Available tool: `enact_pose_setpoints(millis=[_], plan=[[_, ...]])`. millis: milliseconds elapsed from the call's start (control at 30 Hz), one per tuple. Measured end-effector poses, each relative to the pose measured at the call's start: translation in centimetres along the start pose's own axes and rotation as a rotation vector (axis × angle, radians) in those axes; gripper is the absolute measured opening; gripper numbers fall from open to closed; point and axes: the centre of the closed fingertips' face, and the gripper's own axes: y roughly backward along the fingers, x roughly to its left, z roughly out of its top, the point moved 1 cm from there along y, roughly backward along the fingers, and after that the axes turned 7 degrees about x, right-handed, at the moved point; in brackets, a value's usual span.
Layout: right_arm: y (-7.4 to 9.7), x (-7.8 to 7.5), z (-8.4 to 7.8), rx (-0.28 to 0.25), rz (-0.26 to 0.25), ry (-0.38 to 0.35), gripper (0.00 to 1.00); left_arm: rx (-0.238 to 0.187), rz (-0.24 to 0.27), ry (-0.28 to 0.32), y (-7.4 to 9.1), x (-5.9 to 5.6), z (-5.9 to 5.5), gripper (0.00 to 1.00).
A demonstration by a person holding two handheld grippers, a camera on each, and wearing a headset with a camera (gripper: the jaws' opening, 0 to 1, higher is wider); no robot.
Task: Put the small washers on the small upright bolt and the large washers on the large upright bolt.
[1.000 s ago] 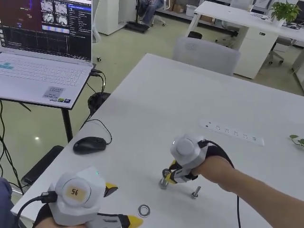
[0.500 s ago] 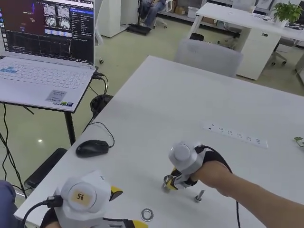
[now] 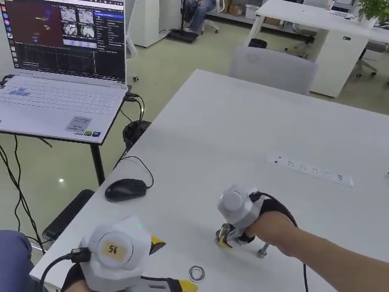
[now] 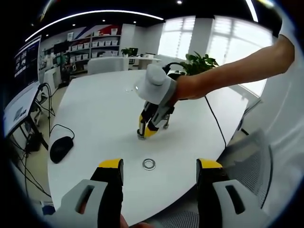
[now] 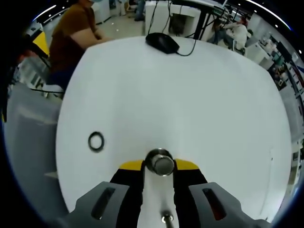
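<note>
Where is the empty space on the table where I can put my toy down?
Free: the wide bare tabletop between the mouse and the power strip. Crowded: the near edge, where the left gripper, washer, right gripper and small bolt sit close together.

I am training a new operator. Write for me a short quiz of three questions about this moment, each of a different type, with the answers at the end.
1. True or false: the left gripper has its fingers open.
2. Fill in: the right gripper has its fingers about the ___ upright bolt.
3. The loose washer is: A) flat on the table; B) standing on its edge; C) held in the air.
Key: 1 true; 2 large; 3 A.
</note>
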Motion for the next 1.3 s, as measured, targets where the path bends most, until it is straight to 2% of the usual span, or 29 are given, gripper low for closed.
enact_pose_setpoints(millis=[167,367,600,733,833,967,1300], plan=[[-0.3,0.1,-0.2,0.003,-0.004,0.002,0.24,0.006,0.0,-0.003,0.0,0.0,0.0,0.62],[0.3,0.1,-0.4,-0.022,-0.007,-0.013,0.24,0.009,0.004,-0.001,-0.1,0.1,0.0,0.62],[1.9,-0.3,-1.3,-0.061,-0.033,-0.054,0.27,0.006,0.014,-0.006,0.0,0.0,0.2,0.62],[3.5,0.0,-1.1,-0.125,-0.061,-0.058,0.3,-0.001,0.018,-0.004,0.1,0.0,0.3,0.62],[4.5,0.7,-1.1,-0.17,-0.07,-0.072,0.3,0.004,0.015,-0.004,0.2,-0.1,0.0,0.62],[5.0,2.2,-1.5,-0.197,-0.074,-0.077,0.29,0.014,0.006,-0.011,0.2,-0.2,-0.2,0.62],[4.1,5.8,-2.4,-0.241,-0.018,-0.144,0.31,0.014,0.003,-0.019,0.1,-0.3,0.0,0.62]])
